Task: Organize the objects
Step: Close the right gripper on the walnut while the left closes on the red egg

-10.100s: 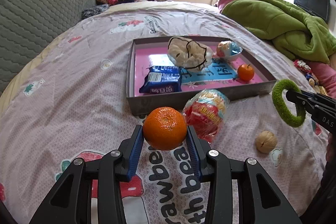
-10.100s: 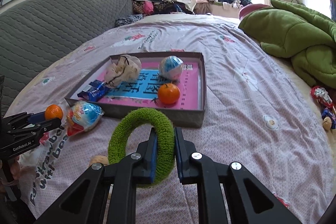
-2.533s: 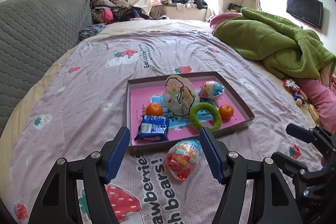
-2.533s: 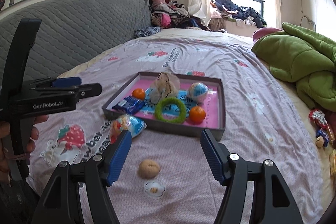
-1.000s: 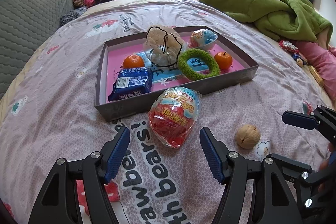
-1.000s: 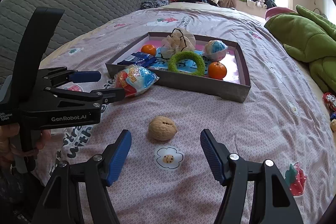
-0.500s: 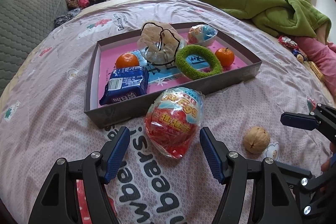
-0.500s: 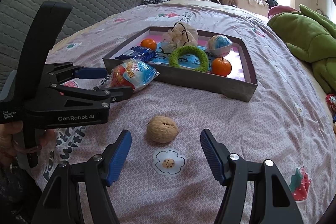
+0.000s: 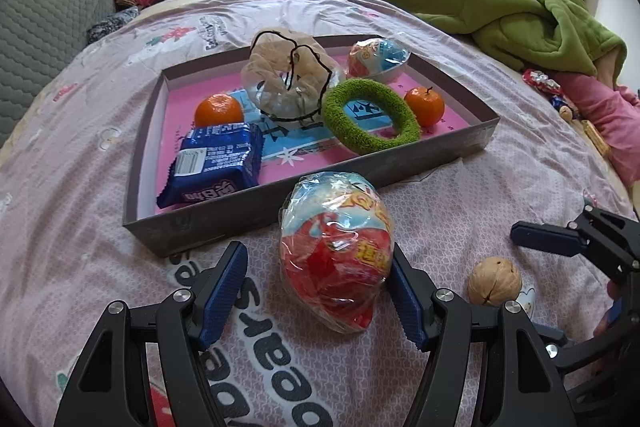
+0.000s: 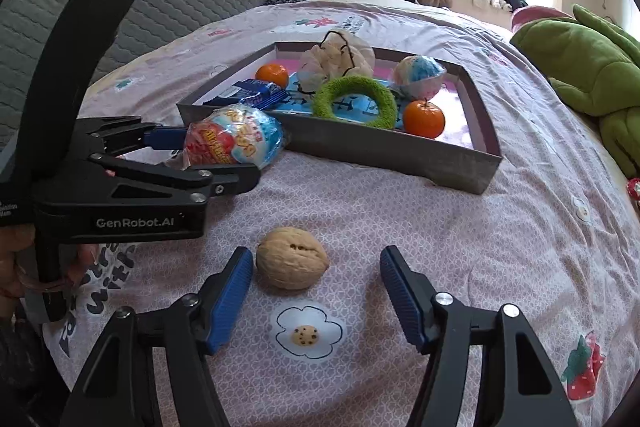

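A plastic-wrapped red and blue egg-shaped toy (image 9: pixel 336 255) lies on the pink patterned bedspread (image 9: pixel 80 187), just outside the near wall of the shallow grey cardboard tray (image 9: pixel 208 223). The left gripper (image 9: pixel 318 287) straddles it with jaws wide apart; its right pad seems to brush the wrapper, though that is hard to judge. Nearby, a tan wrinkled walnut (image 10: pixel 292 258) rests on the bedspread between the right gripper (image 10: pixel 316 291) fingers, whose jaws are closing without touching it. In the tray sit a fuzzy green ring (image 9: pixel 370 121), two small oranges (image 9: pixel 219 110), a blue snack packet (image 9: pixel 216 163) and a cream mesh pouch (image 9: pixel 288 71).
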Available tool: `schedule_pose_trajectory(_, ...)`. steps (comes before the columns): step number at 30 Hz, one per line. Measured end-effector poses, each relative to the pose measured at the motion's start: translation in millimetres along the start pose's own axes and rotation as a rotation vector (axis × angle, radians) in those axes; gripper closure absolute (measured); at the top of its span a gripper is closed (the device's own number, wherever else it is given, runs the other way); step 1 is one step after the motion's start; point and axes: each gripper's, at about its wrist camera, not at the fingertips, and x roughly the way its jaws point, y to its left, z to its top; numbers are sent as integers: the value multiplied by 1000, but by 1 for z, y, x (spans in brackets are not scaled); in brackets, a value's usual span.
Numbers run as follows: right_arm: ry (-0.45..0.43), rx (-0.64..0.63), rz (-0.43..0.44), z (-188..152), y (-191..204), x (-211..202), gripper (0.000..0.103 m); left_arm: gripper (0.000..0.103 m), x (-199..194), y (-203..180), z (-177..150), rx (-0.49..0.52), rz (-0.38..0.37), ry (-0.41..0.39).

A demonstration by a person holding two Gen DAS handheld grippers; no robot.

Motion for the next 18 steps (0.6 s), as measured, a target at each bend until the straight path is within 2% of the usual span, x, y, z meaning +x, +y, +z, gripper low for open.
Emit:
schedule_pose_trajectory(3,2,-15,-2,0,2,4,47,32,3,1,1,-10,-7,-3)
schedule_pose_trajectory(7,-4,-20,11,0,3,5,63,33,6,4,1,-32,-33,-5)
schedule_pose_trajectory(8,-5,-23,14,0,3,6,67,35,6,4,1,-34,-39,-5)
schedule_pose_trajectory(9,-6,-25,13,0,4,6,67,38,7,4,1,-36,-44,-5)
schedule_pose_trajectory(11,-6,-26,16,0,4,6,67,51,6,4,1,-39,-47,-11)
schedule_pose_trajectory(18,-9,-10,27,0,3,6,67,52,2,-1,0,-23,-25,-22)
